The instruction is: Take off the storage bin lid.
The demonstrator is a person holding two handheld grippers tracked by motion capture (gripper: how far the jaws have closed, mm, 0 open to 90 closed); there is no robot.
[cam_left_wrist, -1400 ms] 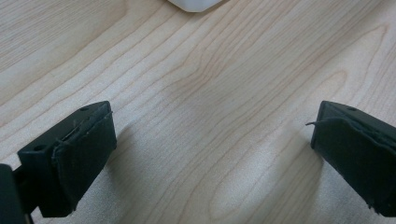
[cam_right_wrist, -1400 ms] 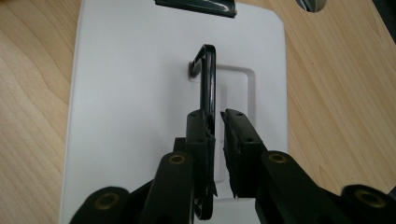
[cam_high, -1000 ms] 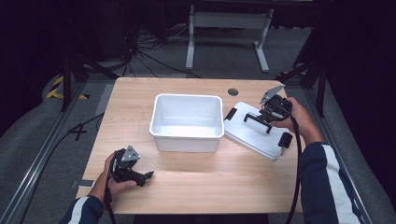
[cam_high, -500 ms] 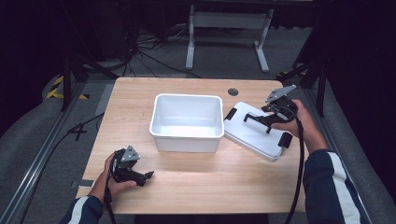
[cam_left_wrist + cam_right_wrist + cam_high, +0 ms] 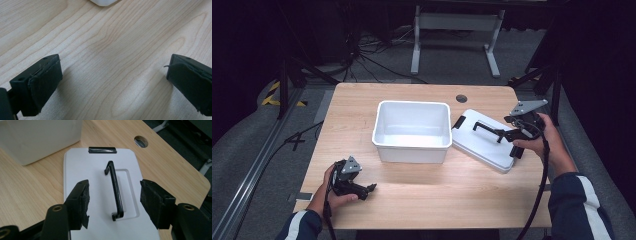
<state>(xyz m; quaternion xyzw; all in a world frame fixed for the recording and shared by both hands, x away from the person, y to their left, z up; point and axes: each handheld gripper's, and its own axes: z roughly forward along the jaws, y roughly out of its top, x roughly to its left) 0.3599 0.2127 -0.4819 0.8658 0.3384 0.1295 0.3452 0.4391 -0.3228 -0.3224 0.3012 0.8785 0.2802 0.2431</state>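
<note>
1. I counted one white bin (image 5: 412, 131) mid-table and one white lid (image 5: 486, 145) lying flat just right of it.
2. My right gripper (image 5: 503, 133) had just been opening, jaws apart either side of the lid's one black handle (image 5: 115, 191), not touching it.
3. My left gripper (image 5: 371, 188) sat near-left, jaws wide, nothing between them.

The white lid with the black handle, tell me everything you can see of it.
The white lid looks like smooth plastic, a rounded rectangle lying flat on the wooden table, right of the white bin and apart from it. A thin black handle stands raised over a shallow recess in its middle, and a black latch sits at an end. The right gripper straddles the handle, jaws apart, not touching it.
</note>
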